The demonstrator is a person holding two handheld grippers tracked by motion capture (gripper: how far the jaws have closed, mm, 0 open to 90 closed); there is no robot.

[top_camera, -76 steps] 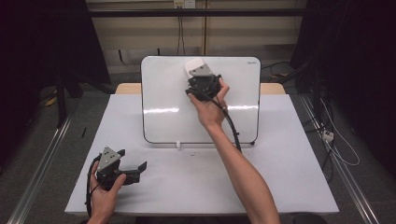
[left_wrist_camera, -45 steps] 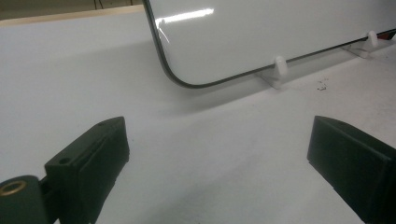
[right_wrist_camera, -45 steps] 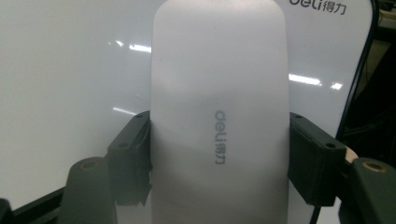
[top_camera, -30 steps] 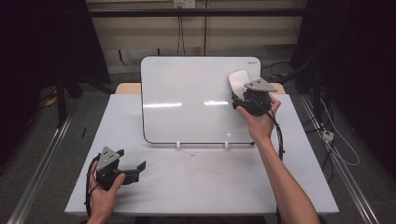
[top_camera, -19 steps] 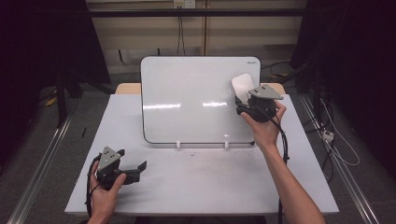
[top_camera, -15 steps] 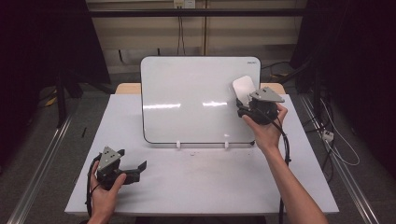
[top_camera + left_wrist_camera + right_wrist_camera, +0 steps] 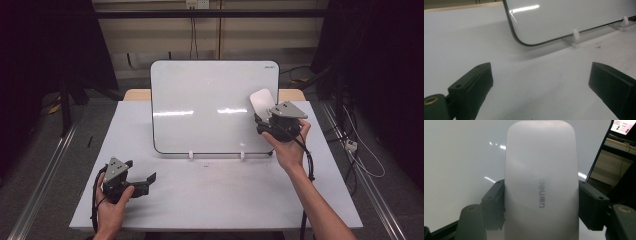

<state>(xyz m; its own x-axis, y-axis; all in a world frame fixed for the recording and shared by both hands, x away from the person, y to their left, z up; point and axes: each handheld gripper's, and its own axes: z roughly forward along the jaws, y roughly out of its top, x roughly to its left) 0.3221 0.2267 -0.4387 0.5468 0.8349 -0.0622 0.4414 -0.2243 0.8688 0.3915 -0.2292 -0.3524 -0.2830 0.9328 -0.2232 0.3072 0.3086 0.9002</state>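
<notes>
While the white eraser [image 7: 540, 182] is clamped between the jaws of the right gripper [image 7: 270, 117], it is held against the right edge of the whiteboard [image 7: 210, 107], which is propped upright on two small white feet at the back of the white table [image 7: 225, 200]. Near the table's front left corner, the left gripper [image 7: 142, 180] is held low with its jaws spread wide and nothing between them.

Lab or test bay, not a home. A plain white rectangular table [image 7: 210, 200] stands on a grey floor, flanked by metal floor rails [image 7: 40, 185] on both sides. Black curtains [image 7: 380, 75] hang at left and right, with dark frame bars [image 7: 220, 14] overhead. A wall socket [image 7: 196, 4] feeds cables down the beige back wall; more loose cables [image 7: 357, 150] lie on the floor at right. A glossy white dry-erase board [image 7: 200, 110] stands propped on small white clip feet.
</notes>
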